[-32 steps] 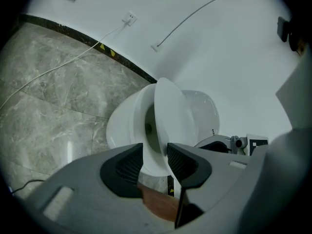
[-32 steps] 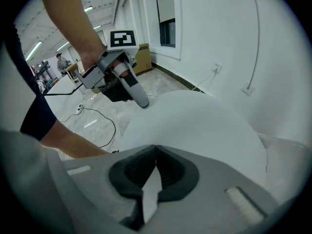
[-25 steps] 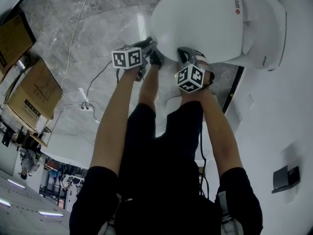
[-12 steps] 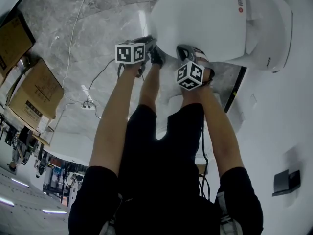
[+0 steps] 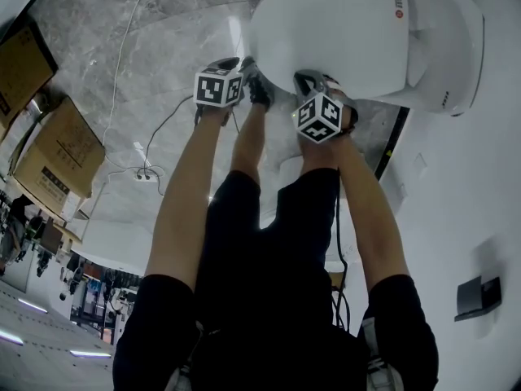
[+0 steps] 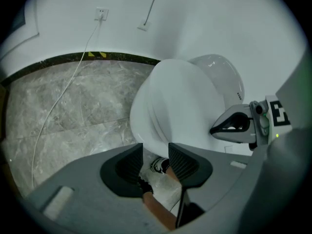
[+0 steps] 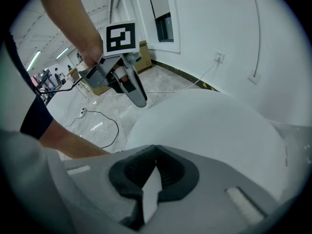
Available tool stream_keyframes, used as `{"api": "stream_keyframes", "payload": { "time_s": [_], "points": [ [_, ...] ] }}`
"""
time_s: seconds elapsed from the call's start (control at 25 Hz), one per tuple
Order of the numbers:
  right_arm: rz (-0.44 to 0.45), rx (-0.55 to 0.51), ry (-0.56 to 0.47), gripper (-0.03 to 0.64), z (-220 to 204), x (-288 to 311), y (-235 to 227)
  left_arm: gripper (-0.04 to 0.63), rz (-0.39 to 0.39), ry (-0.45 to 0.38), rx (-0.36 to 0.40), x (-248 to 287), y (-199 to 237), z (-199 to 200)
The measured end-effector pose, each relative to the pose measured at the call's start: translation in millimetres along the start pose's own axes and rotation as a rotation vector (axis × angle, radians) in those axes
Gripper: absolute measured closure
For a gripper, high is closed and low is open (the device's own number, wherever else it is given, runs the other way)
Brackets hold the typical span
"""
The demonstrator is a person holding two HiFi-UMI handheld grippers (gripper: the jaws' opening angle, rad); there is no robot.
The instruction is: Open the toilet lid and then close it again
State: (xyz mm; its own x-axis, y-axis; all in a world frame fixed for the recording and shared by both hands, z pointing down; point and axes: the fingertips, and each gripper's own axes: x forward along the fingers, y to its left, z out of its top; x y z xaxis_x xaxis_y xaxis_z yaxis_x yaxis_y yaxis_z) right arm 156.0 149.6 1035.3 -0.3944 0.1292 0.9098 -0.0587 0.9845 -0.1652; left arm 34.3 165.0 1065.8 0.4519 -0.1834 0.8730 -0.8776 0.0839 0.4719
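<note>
Toilet lid (image 5: 334, 35) is down; left gripper (image 6: 156, 156) at its eight o'clock, jaws just opened wide, empty; right gripper (image 7: 156, 152) at six o'clock, pinched closed, empty.

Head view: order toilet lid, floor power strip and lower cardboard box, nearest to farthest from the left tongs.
1. toilet lid, just right of the left tongs, which have just been opening, empty.
2. power strip, on the floor, lower left.
3. cardboard box, far left.
</note>
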Motion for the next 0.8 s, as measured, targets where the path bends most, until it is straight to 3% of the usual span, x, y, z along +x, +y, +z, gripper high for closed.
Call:
{"api": "stream_keyframes", "payload": {
  "time_s": [0.12,0.28,0.52,0.64,0.8],
  "points": [
    [0.041,-0.034,0.013,0.614,1,-14,0,0.426,0.004,-0.005,0.041,-23,-5,-6],
    [0.035,-0.075,0.063,0.614,-2,-53,-1,0.437,-0.019,-0.02,0.024,-71,-10,-29],
    [0.026,-0.069,0.176,0.614,-10,-138,33,0.449,0.0,0.026,0.089,-179,-23,-108],
    [0.017,-0.086,0.194,0.614,0,-180,56,0.459,0.003,-0.001,0.021,-239,-21,-155],
    [0.019,-0.054,0.195,0.614,10,-231,95,0.459,0.03,-0.008,-0.164,-308,-18,-234]
  ]
}}
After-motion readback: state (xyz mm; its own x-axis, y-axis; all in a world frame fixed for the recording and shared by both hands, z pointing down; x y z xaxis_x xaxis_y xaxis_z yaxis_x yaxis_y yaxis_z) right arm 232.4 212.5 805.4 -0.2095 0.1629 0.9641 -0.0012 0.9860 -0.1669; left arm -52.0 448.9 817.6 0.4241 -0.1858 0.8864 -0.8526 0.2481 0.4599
